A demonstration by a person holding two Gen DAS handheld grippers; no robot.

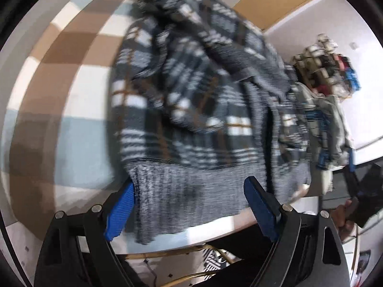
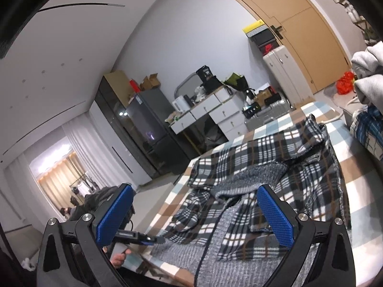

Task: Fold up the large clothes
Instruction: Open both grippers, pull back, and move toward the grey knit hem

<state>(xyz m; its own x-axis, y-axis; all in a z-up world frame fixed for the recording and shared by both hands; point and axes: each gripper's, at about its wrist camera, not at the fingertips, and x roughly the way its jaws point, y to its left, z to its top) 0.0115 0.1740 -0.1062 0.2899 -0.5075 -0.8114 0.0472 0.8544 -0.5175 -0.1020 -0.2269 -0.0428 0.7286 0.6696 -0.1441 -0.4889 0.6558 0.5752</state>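
A large grey, white and brown plaid jacket with a grey ribbed hem point(image 1: 191, 119) lies crumpled on a checked bed cover point(image 1: 79, 110). It also shows in the right wrist view point(image 2: 275, 162). My left gripper point(image 1: 189, 205) is open, its blue pads either side of the ribbed hem point(image 1: 191, 191), which lies between the jaws. My right gripper point(image 2: 196, 215) is open and empty, held above the near hem of the jacket. The left view is blurred.
A pile of other clothes point(image 1: 323, 124) lies at the right of the bed, also in the right wrist view point(image 2: 368, 124). Beyond the bed stand a dark cabinet point(image 2: 143, 129), a white desk point(image 2: 210, 112) and a suitcase point(image 2: 287, 71) by a door.
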